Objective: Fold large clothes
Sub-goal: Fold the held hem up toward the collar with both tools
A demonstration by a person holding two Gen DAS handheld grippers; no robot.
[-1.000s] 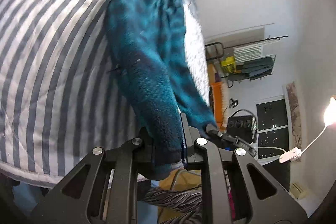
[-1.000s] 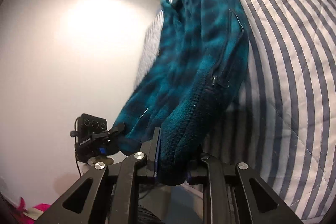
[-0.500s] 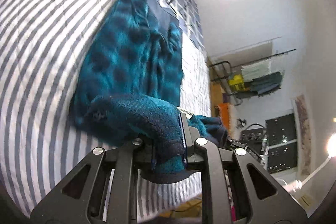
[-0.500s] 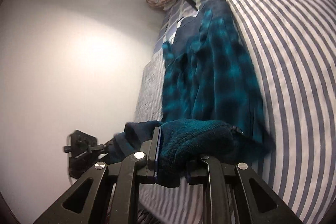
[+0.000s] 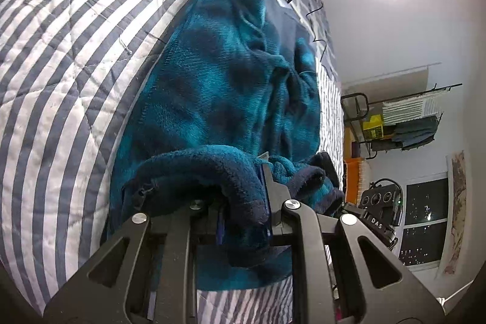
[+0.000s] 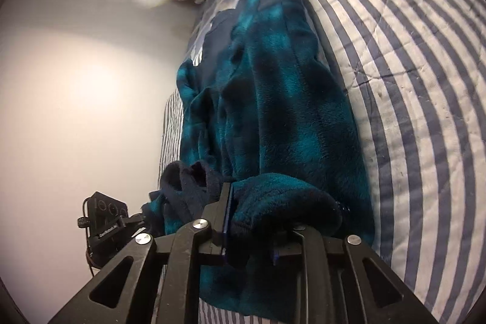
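The left gripper (image 5: 244, 202) is seen from its own wrist camera, with its 2 black fingers closed tightly on a thick fold of the teal fleece garment (image 5: 231, 99). The fabric is bunched between the jaws and is draped over the inner finger. The right gripper (image 6: 250, 220) is likewise clamped on a rolled edge of the same garment, with the cloth pressed between its 2 fingers. Both grippers are held low and close to the striped bedspread (image 5: 60, 56). In the left view, the right gripper is visible off to the right, level with the left one.
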